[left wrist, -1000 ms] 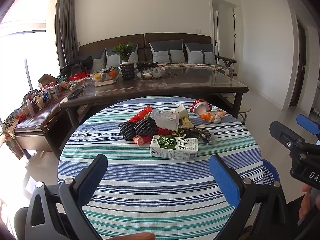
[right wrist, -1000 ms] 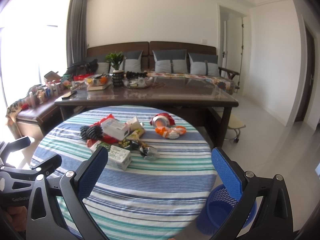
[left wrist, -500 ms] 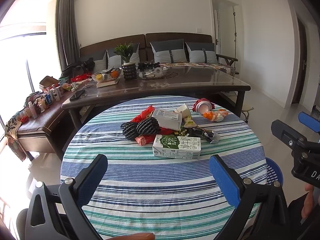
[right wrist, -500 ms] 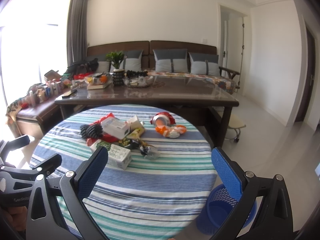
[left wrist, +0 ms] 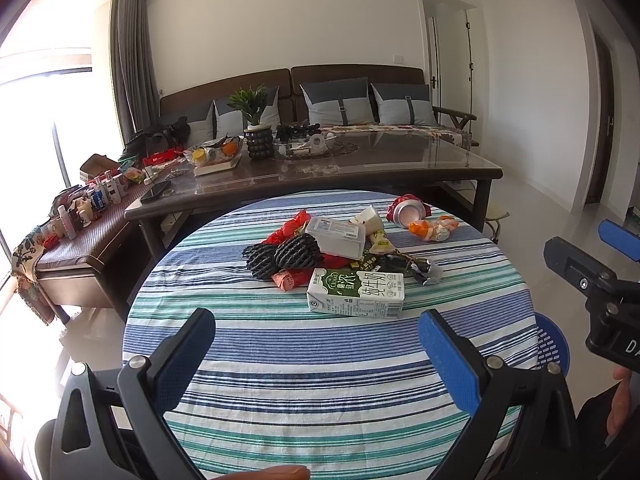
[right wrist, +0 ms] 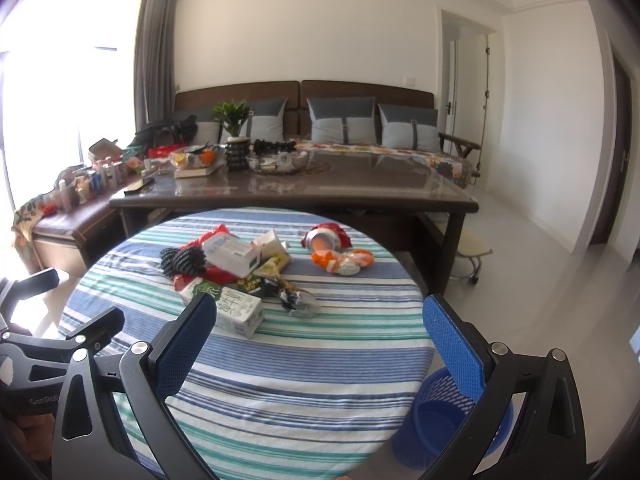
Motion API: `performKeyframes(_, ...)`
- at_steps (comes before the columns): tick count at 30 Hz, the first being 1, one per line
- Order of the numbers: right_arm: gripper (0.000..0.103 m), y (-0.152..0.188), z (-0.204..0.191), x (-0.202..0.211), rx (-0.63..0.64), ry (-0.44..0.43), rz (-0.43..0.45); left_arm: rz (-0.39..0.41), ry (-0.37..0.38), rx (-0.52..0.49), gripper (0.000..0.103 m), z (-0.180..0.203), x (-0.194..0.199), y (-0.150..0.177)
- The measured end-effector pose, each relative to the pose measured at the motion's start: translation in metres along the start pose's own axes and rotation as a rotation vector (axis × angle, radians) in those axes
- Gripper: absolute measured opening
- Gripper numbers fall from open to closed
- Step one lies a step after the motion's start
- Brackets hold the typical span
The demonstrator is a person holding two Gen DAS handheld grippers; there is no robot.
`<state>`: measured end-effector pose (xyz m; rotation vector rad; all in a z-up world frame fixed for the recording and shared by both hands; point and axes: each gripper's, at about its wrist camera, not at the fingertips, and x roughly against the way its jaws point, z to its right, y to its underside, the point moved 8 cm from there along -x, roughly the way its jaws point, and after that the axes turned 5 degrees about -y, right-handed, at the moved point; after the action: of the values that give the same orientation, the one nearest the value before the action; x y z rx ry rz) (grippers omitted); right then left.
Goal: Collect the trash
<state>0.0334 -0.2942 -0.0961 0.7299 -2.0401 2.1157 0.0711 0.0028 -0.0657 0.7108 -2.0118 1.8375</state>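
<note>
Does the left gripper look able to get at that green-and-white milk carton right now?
Probably yes. The left gripper is open, and only bare striped tablecloth lies between it and the milk carton, the nearest item of the pile.

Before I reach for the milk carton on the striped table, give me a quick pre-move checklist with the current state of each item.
1. Left gripper open and empty: ok.
2. Right gripper open and empty: ok.
3. Milk carton reachable: ok, it lies flat at the near edge of the pile, nothing on top.
4. Path over the table to the carton: ok, only bare cloth between.
5. Blue bin ready: ok, it stands on the floor beside the table, right side, mouth open.
6. Carton empty or full: cannot tell.
</note>
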Motion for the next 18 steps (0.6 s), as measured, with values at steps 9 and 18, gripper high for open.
performKeyframes(9,0.103,0.002,0.012,-0.005,0.041,0.005,-0.027,-0.129,0.097,-0.013,0.103,-0.012,-0.046,0.031)
performKeyframes(18,0.103,0.014,0.028,-0.024,0.044,0.002,-0.086,-0.267,0.208,-0.151,0.103,-0.009,-0.1,0.057)
